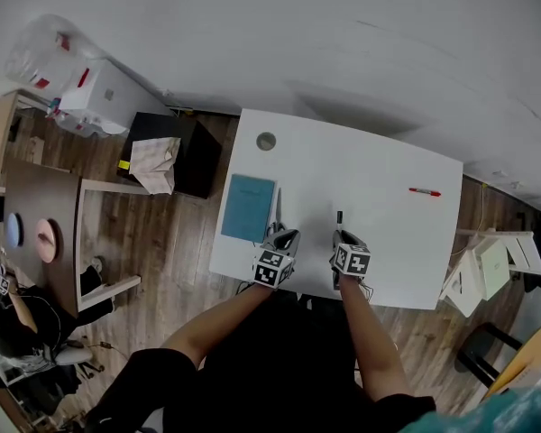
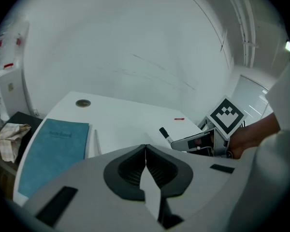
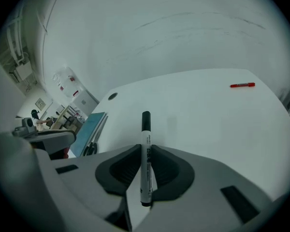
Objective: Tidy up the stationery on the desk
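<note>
- Your right gripper point(image 3: 145, 151) clamps a white, black-capped marker point(image 3: 145, 129) over the white desk point(image 3: 208, 110); your left gripper point(image 2: 145, 151) is closed, empty.
- Carrying step (probably): next, place it precisely beside the teal notebook point(image 3: 89, 129).

A white tabletop point(image 1: 379, 242) carries a teal-blue notebook point(image 1: 248, 207) and a red pen point(image 1: 425, 191). The marker point(image 3: 145, 163) is white-barrelled with black print and a black cap. The left gripper point(image 2: 145, 146) and right gripper point(image 1: 340, 234) are pale grey with black-lined jaws, their cubes point(image 1: 273, 268) patterned in black-and-white squares. The floor point(image 1: 171, 269) is brown wood grain.
</note>
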### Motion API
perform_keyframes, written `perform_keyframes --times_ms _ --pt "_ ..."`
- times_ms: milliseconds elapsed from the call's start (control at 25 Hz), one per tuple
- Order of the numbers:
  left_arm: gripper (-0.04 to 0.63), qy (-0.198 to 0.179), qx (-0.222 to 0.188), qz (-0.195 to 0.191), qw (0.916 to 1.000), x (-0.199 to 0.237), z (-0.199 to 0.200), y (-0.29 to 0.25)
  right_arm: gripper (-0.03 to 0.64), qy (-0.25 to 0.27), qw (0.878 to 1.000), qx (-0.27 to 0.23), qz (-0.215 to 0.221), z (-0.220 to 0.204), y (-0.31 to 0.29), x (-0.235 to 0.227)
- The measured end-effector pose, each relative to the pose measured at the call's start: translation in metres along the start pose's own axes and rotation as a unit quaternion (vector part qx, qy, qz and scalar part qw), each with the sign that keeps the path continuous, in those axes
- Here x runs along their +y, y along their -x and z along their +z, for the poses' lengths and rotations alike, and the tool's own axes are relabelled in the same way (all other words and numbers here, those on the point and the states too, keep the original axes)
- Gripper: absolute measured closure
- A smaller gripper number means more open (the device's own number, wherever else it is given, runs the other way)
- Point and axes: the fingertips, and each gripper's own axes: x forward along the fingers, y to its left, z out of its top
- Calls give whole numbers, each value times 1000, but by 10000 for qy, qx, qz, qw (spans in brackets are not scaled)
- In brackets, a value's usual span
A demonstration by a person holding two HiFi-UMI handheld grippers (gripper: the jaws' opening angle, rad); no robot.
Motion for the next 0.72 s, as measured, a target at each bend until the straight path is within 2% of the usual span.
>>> perform_keyframes --times_ms 280,440,640,720 --pt "581 156 -92 106 9998 55 -5 35 535 184 9998 1 -114 4 -38 60" --pt "581 181 -161 112 9996 81 -6 53 535 27 9998 2 -201 8 -55 85" --pt "581 531 -249 194 9981 117 -10 76 535 -144 9993 26 -333 8 -73 105" --pt "581 518 -246 206 9981 127 -12 82 535 -224 9991 56 -364 7 -79 110"
